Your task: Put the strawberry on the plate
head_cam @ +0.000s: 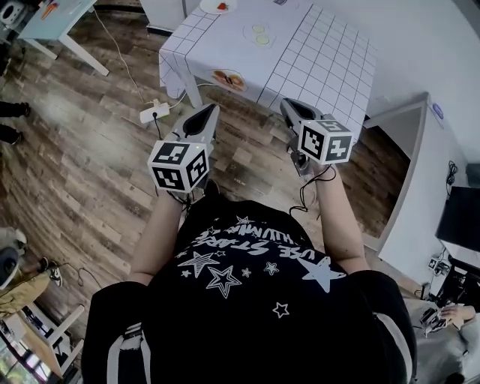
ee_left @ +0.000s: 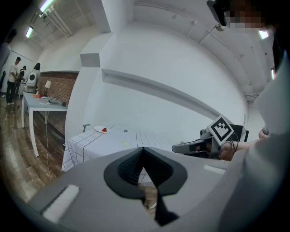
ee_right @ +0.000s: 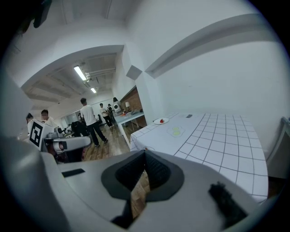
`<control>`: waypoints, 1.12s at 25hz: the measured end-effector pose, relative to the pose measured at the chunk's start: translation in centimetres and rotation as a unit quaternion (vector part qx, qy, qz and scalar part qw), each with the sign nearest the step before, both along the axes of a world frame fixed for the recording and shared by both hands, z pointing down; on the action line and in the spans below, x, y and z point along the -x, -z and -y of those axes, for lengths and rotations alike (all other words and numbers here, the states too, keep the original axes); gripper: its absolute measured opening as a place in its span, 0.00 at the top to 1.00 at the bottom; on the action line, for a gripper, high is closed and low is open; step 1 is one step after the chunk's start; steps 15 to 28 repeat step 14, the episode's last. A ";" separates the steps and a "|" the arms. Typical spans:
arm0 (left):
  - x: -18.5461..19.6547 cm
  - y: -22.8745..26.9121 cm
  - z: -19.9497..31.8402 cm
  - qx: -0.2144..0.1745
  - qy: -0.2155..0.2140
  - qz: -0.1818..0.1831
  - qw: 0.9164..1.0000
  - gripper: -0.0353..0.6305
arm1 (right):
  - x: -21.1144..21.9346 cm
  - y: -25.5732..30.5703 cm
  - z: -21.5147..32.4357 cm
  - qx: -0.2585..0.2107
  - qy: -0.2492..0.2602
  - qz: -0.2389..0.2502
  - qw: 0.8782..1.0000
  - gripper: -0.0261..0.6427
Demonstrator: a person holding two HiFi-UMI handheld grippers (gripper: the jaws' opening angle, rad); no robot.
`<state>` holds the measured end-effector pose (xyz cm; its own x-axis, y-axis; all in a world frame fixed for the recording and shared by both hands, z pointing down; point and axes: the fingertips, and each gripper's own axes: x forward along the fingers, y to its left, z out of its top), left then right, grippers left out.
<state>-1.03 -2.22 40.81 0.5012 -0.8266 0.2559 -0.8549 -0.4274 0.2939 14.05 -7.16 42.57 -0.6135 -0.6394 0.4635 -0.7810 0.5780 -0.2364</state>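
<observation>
We hold both grippers above the floor [head_cam: 97,172], short of the worktop's [head_cam: 322,60] near edge and pointing toward it. The left gripper [head_cam: 208,111] has its jaws pressed together on nothing. The right gripper [head_cam: 289,106] is the same, jaws closed and empty. The strawberry [head_cam: 222,7] lies on the plate [head_cam: 210,6] at the worktop's far left corner, well away from both grippers.

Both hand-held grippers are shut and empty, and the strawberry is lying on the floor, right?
Not the floor. The strawberry sits on the white plate at the far corner of the table, as the head view shows. The left hand-held gripper and the right hand-held gripper are indeed shut and empty.
</observation>
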 end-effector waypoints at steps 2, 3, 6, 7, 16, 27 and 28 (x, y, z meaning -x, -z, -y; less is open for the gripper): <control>-1.5 -0.1 -1.2 0.004 -0.004 0.001 1.000 0.94 | -1.6 -0.2 -1.1 0.004 -0.005 0.005 1.000 0.94; -2.2 -0.1 -1.7 0.005 -0.006 0.004 1.000 0.94 | -2.4 -0.3 -1.6 0.005 -0.008 0.008 1.000 0.94; -3.6 -0.2 -3.3 0.009 -0.006 0.010 1.000 0.94 | -4.1 -0.3 -3.3 0.007 -0.012 0.020 1.000 0.94; -4.0 -0.3 -3.8 0.010 -0.004 0.010 1.000 0.94 | -4.5 -0.3 -3.9 0.008 -0.011 0.021 1.000 0.94; -8.2 0.3 -7.0 -0.006 0.007 0.026 1.000 0.94 | -7.8 -0.5 -8.0 0.007 0.001 0.019 1.000 0.94; -8.2 0.3 -7.0 -0.006 0.007 0.026 1.000 0.94 | -7.8 -0.5 -8.0 0.007 0.001 0.019 1.000 0.94; -8.2 0.3 -7.0 -0.006 0.007 0.026 1.000 0.94 | -7.8 -0.5 -8.0 0.007 0.001 0.019 1.000 0.94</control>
